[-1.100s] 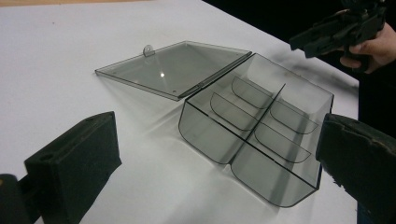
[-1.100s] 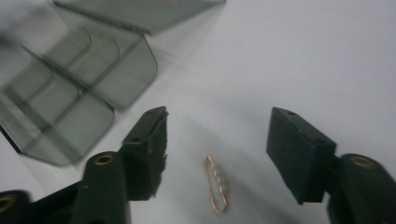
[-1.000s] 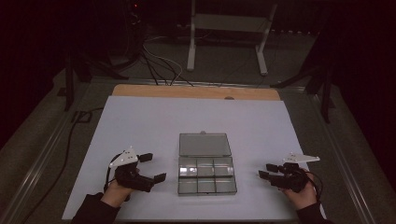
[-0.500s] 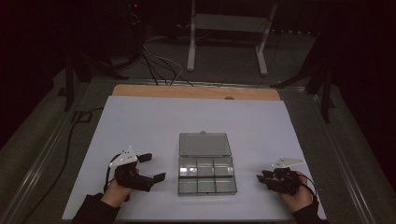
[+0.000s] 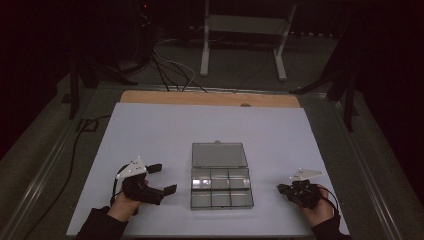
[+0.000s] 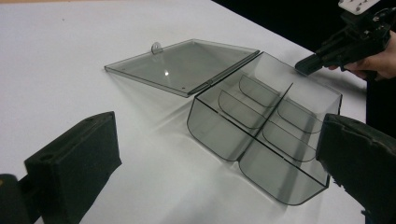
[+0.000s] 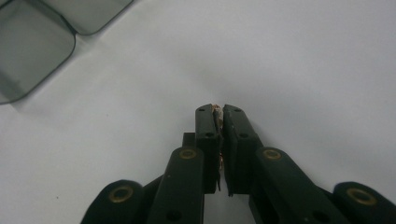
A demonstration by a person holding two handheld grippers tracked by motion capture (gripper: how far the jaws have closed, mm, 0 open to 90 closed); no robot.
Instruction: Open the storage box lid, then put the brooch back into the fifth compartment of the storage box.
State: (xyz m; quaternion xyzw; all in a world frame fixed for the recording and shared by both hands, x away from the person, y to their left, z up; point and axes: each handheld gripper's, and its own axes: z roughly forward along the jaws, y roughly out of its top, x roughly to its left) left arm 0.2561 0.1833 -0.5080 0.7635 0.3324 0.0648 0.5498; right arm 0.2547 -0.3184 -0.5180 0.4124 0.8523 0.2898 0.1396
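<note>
**A:** so where's the box sitting? The smoky clear plastic organiser box [image 5: 221, 187] is lying near the front middle of the white matte worktop [image 5: 165, 130] — flat lid [image 5: 219, 154] flipped fully back, curved dividers splitting the tray into compartments.

**B:** and the fingers? The left gripper [image 5: 159, 179] is resting just left of the box, its blocky black fingers [image 6: 74, 161] standing wide apart, gripping nothing. The right gripper [image 5: 281, 188] is sitting right of the box — its fingers [image 7: 208, 135] have just been closing and are now pressed together; a tiny orangey sliver is showing at the tips, can't tell what it is.
</note>
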